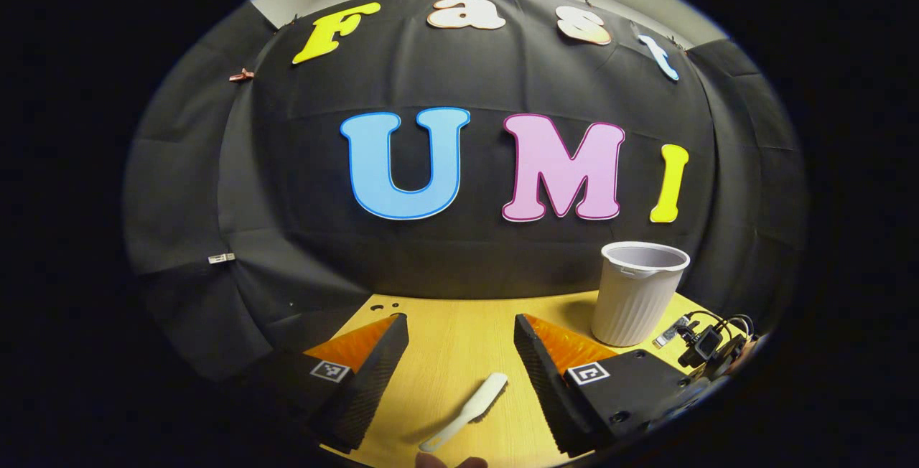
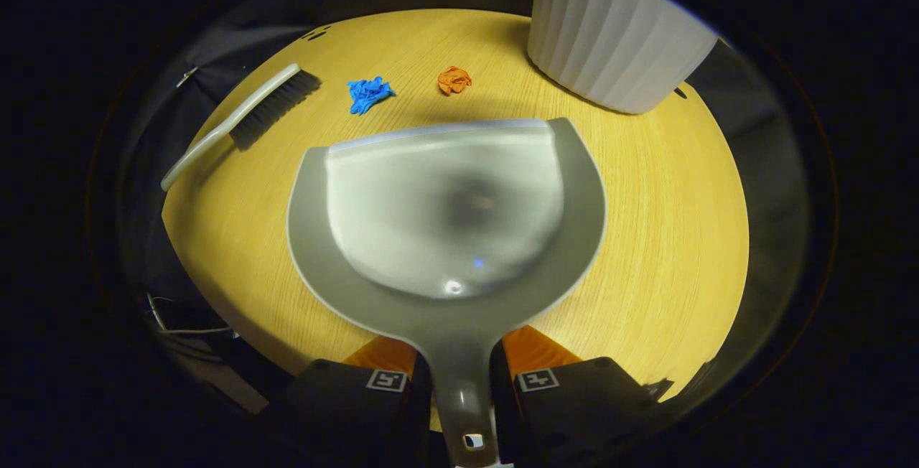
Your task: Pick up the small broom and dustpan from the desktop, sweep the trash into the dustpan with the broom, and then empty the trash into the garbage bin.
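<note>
Right gripper (image 2: 459,382) clenched on grey dustpan (image 2: 445,202) handle, broom (image 2: 237,120) at ten o'clock, blue scrap (image 2: 368,93) and orange scrap (image 2: 454,80) at twelve, bin (image 2: 610,37) at one, left gripper (image 1: 459,360) released above broom (image 1: 467,410)

Left gripper (image 1: 459,367) hangs wide open; right gripper (image 2: 459,382) looks closed around a handle

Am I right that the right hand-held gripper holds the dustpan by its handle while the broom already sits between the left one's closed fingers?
Not quite: in the left gripper view the left hand-held gripper is open, and the broom lies untouched on the table. The right hand-held gripper does hold the dustpan.
</note>
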Tool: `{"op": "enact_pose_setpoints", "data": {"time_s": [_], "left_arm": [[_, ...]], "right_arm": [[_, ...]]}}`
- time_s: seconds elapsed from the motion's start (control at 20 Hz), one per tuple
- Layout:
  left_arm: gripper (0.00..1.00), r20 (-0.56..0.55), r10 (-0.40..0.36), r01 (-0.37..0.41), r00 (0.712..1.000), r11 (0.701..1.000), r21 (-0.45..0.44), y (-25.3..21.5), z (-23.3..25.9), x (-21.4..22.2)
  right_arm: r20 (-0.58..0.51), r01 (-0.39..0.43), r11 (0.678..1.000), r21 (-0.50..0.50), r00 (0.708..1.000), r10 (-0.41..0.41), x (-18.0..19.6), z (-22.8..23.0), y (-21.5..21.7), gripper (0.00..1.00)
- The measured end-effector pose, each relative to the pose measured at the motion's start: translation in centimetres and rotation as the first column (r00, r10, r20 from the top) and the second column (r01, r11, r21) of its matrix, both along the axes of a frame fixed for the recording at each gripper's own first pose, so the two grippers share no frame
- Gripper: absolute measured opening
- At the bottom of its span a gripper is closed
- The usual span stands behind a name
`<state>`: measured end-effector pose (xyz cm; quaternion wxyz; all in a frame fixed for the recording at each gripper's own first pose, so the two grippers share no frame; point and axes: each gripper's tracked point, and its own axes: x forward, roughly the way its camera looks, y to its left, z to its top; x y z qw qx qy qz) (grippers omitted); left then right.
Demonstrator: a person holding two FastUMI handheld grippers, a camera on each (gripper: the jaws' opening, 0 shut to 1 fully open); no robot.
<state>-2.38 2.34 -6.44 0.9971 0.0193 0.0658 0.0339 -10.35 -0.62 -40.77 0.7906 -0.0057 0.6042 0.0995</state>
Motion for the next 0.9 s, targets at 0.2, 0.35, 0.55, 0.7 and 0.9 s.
{"op": "enact_pose_setpoints", "data": {"time_s": [0.2, 0.35, 0.55, 0.7, 0.9], "left_arm": [[0.94, -0.038, -0.004, 0.003, 0.999, 1.0, -0.018, -0.3, -1.7, 0.4], [0.94, -0.106, -0.001, -0.001, 0.994, 1.0, -0.02, 0.7, -4.0, 0.7], [0.94, -0.282, -0.044, 0.043, 0.958, 0.999, -0.01, 2.0, -8.9, 0.8], [0.94, -0.416, -0.111, 0.12, 0.903, 0.993, -0.006, 2.2, -12.7, 1.5], [0.92, -0.626, -0.23, 0.246, 0.745, 0.967, -0.063, 1.7, -19.8, 1.3]], "right_arm": [[0.015, -0.029, 1.0, 0.009, 0.999, 0.029, 0.1, 0.0, 0.1, 0.43], [0.058, -0.04, 0.999, 0.029, 0.998, 0.038, 0.3, 0.6, 0.2, 0.4], [0.093, -0.043, 0.998, 0.054, 0.995, 0.038, 0.0, 2.4, 0.1, 0.37], [0.126, -0.065, 0.997, 0.038, 0.99, 0.06, -0.3, 3.6, -0.8, 0.37], [0.148, -0.048, 0.998, 0.045, 0.988, 0.041, -1.1, 4.9, -1.9, 0.36]]}}
